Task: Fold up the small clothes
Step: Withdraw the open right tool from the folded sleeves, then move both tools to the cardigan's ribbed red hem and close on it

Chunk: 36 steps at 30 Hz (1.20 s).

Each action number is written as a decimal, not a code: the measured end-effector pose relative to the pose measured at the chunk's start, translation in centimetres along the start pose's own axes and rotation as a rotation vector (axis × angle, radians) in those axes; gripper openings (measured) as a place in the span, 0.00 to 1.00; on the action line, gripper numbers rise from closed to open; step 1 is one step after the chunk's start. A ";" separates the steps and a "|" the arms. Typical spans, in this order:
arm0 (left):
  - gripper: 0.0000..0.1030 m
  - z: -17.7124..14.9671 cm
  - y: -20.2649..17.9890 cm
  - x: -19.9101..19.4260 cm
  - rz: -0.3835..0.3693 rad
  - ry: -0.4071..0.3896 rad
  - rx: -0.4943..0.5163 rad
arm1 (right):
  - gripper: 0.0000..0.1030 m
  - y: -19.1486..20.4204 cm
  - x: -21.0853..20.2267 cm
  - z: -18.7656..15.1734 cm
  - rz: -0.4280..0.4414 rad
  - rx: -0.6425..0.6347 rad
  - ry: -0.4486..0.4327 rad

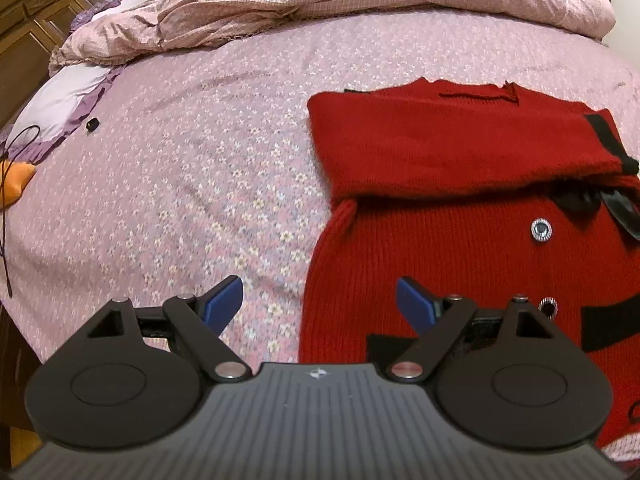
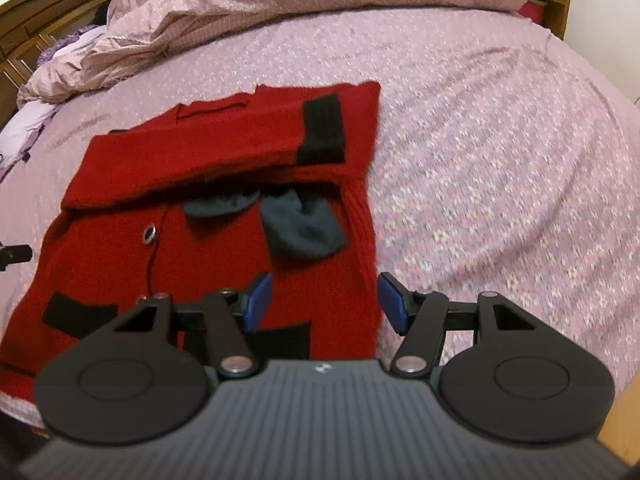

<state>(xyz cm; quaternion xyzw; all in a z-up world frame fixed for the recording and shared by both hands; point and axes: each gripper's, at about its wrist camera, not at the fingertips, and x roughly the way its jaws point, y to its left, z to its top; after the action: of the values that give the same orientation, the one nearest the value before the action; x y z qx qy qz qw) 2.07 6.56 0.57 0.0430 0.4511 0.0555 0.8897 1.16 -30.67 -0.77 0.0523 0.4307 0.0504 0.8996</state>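
A bed (image 1: 208,128) covered with a pink sheet printed with small flowers carries everything. A red knitted garment (image 1: 460,148) with black trim lies flat on the sheet, its upper part folded down over the body and its silver buttons facing up. At the far end a rumpled pink quilt (image 1: 320,0) is heaped across the bed's width. Near the far left edge rests a lilac pillow (image 1: 68,108), with a small black object (image 1: 93,124) just beside it on the sheet. An orange item (image 1: 14,182) and a thin black cord (image 1: 6,240) lie at the left edge.
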 end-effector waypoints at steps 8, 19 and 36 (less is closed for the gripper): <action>0.85 -2.1 0.3 -0.6 0.005 0.033 -0.004 | 0.59 -0.7 0.0 -1.9 -0.002 0.014 0.053; 0.85 -4.5 0.9 -0.4 0.010 0.101 -0.028 | 0.58 -1.0 0.0 -3.3 0.005 0.007 0.084; 0.85 -6.8 1.3 -0.3 -0.068 0.175 -0.063 | 0.59 0.0 -0.4 -4.2 0.027 -0.064 0.127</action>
<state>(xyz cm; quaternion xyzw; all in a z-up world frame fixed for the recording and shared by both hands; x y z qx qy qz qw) -3.70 8.02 -3.07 -0.0053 0.5262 0.0428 0.8493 -2.38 -30.51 -3.07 0.0259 0.4843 0.0794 0.8709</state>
